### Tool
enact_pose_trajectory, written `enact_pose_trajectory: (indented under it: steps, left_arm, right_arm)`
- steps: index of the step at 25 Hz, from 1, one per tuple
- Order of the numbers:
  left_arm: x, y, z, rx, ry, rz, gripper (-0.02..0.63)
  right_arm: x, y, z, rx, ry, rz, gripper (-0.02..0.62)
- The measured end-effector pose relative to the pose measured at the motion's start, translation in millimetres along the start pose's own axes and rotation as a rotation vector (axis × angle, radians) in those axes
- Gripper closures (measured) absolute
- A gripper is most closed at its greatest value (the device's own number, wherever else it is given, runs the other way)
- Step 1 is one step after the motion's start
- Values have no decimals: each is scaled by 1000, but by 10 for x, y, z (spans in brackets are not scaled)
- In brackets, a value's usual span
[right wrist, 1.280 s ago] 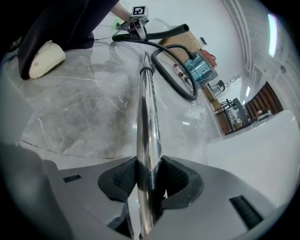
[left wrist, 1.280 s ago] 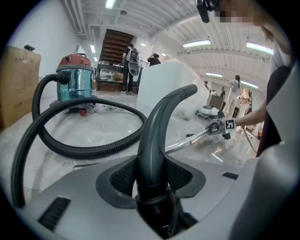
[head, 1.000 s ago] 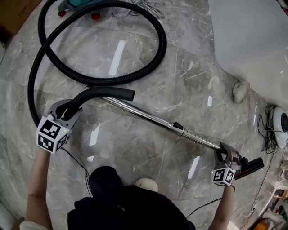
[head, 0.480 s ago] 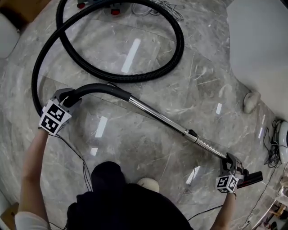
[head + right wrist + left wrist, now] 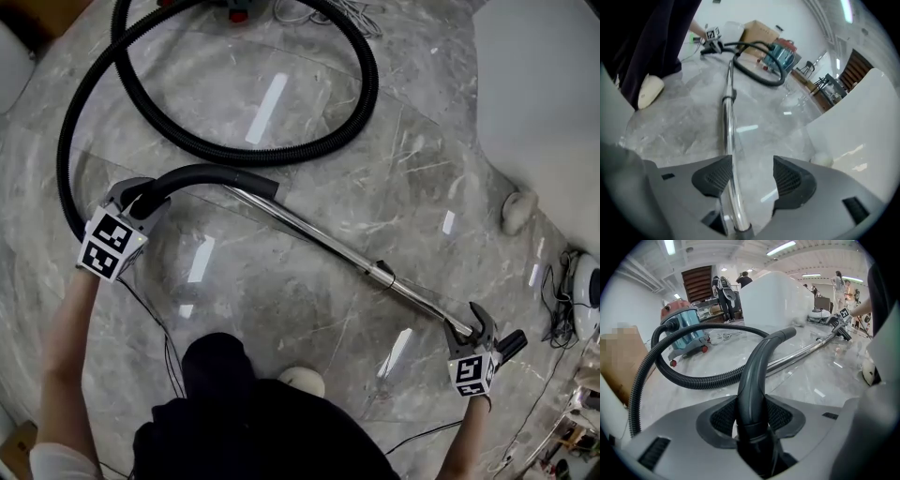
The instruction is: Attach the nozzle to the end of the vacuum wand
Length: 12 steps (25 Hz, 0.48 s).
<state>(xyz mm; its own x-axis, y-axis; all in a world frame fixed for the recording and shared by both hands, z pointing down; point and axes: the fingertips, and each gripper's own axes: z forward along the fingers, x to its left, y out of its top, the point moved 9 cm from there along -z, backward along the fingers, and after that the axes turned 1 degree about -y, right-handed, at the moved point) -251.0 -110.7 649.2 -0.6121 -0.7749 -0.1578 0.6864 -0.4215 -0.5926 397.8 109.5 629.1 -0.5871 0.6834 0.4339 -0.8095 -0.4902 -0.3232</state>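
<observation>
A chrome vacuum wand lies slantwise on the marble floor. Its curved black handle is gripped by my left gripper, whose pads press on it. At the wand's lower right end my right gripper is opening. The tube runs between the jaws against the left pad, with a gap to the right pad. The black nozzle sticks out past that gripper; its dark collar sits round the tube's end.
The black hose loops across the floor to a teal vacuum body. A big white shape fills the upper right, with cables beside it. A white shoe is near my feet. People stand far off.
My right gripper's jaws have spread apart from the wand's end. Less of the nozzle shows beyond that gripper. My left gripper keeps its hold on the handle.
</observation>
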Motion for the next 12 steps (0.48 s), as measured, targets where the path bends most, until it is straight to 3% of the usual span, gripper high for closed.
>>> enact_pose_trajectory:
  steps: [4,9,12]
  left_arm:
    - [-77,38,94,-23,7,-11,426]
    - [-32,83,66,-59,17,-49,426]
    - [19,91,30,-85,22,-60,426]
  right_arm:
    - [-83,870,152,-214,42,54,335]
    - [270,2177,787,-470,270,-5,336]
    - [533,3066,1037,-525,431,-32,336]
